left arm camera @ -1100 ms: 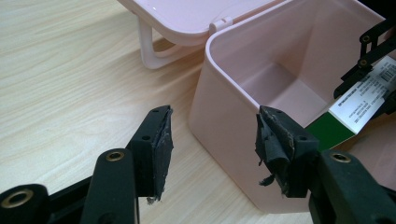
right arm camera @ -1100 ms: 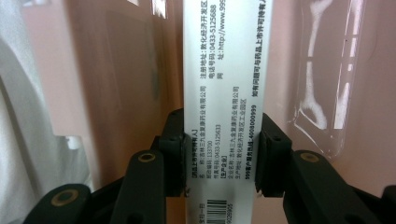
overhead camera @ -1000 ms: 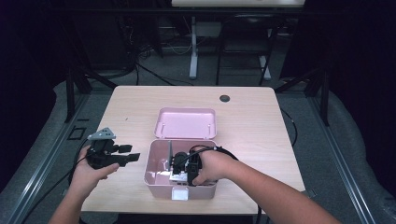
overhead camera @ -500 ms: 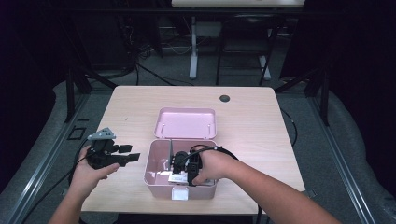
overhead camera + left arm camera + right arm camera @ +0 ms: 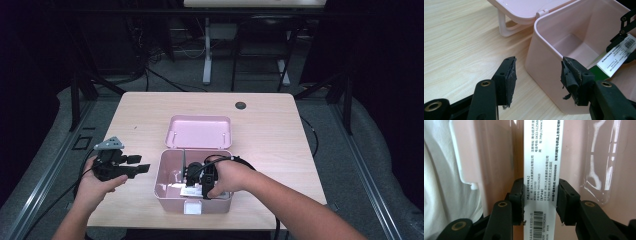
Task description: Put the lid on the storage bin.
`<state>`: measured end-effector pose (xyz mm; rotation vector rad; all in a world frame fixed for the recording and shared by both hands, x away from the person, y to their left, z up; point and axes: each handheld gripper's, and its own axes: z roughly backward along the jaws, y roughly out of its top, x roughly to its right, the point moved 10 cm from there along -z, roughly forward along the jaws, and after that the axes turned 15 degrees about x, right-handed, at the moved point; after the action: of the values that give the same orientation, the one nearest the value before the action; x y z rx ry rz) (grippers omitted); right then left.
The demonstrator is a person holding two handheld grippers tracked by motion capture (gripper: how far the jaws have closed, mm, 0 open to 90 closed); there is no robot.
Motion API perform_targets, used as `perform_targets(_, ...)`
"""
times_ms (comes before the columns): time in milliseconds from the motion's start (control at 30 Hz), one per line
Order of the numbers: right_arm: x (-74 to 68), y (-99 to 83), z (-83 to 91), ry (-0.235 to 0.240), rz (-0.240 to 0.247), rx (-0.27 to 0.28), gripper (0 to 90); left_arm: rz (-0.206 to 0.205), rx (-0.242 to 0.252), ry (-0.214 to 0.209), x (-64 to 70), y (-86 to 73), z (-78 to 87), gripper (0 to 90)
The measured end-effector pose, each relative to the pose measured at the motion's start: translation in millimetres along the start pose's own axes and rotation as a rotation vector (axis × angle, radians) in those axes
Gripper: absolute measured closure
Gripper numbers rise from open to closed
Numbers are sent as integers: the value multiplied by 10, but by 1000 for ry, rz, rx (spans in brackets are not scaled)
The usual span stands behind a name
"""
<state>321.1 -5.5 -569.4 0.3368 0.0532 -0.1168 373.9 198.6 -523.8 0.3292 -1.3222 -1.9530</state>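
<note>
An open pink box [image 5: 165, 182] sits near the table's front edge, its lid [image 5: 199, 131] folded back behind it. My right gripper [image 5: 196, 181] reaches down inside the box. In the right gripper view this gripper [image 5: 540, 201] is shut on a white medicine carton [image 5: 541, 170] with printed text and a barcode, held by its narrow sides. My left gripper [image 5: 142, 168] hovers left of the box, open with nothing between its fingers. In the left gripper view this gripper [image 5: 537, 75] straddles the box's near wall [image 5: 544, 65], and the carton [image 5: 617, 53] shows inside at the right.
A small dark round disc [image 5: 240, 105] lies at the table's far edge. Bare wooden table [image 5: 140, 115] spreads behind and to both sides of the box. Dark floor, cables and desk legs lie beyond the table.
</note>
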Motion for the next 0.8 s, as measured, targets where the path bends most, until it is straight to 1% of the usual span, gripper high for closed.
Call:
perform_targets(100, -13, -5, 14, 7, 16, -16, 618, 0, -2, -2, 2, 0, 2, 459)
perform_targets(200, -21, 0, 12, 11, 26, -18, 618, 0, -1, -2, 3, 2, 4, 459)
perform_targets(233, -29, 1, 10, 15, 35, -23, 619, 1, 0, 0, 2, 3, 6, 459)
perform_targets(300, -23, 4, 6, 17, 37, -21, 618, 2, 0, 0, 3, 3, 5, 459)
perform_targets(533, -25, 9, -7, 28, 37, -19, 613, -2, -1, -2, -2, 2, 5, 459)
perform_targets(600, -24, 6, -6, 27, 27, -24, 609, -1, -1, -1, -1, 2, 6, 460)
perform_targets(800, -18, 6, -4, 22, 17, -19, 602, -3, 3, 0, 2, 7, 6, 459)
